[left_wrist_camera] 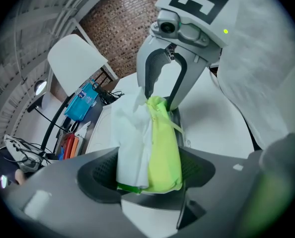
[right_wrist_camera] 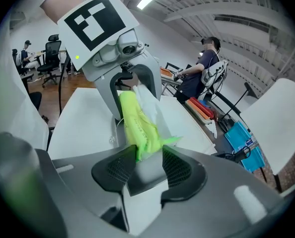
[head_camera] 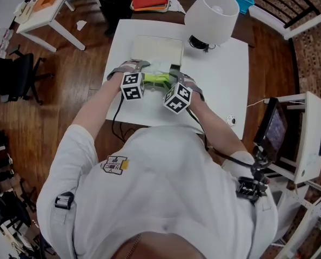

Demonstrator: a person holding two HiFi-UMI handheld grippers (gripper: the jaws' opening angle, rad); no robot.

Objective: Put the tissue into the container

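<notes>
Here, crumpled lime-green tissue pack (head_camera: 156, 80), white sheets (left_wrist_camera: 130, 138) bulging, jaws clamping both ends

The pack (left_wrist_camera: 163, 148) has a thin lime plastic film, faintly glossy and creased. The tissue (left_wrist_camera: 130, 138) beside it is soft matt white paper. The left gripper (left_wrist_camera: 147, 177) and right gripper (right_wrist_camera: 147, 163) have smooth matt grey plastic shells, and the inner faces of their jaws are finely gridded. The counter (head_camera: 225, 74) is smooth matt white, the floor (head_camera: 68, 96) polished wood, the wall (left_wrist_camera: 122, 29) rough brick.

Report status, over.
Left gripper, right gripper: each shut on one end of the tissue pack. Pack over the table, not yet in the container. Nothing between; lamp off to the side.
</notes>
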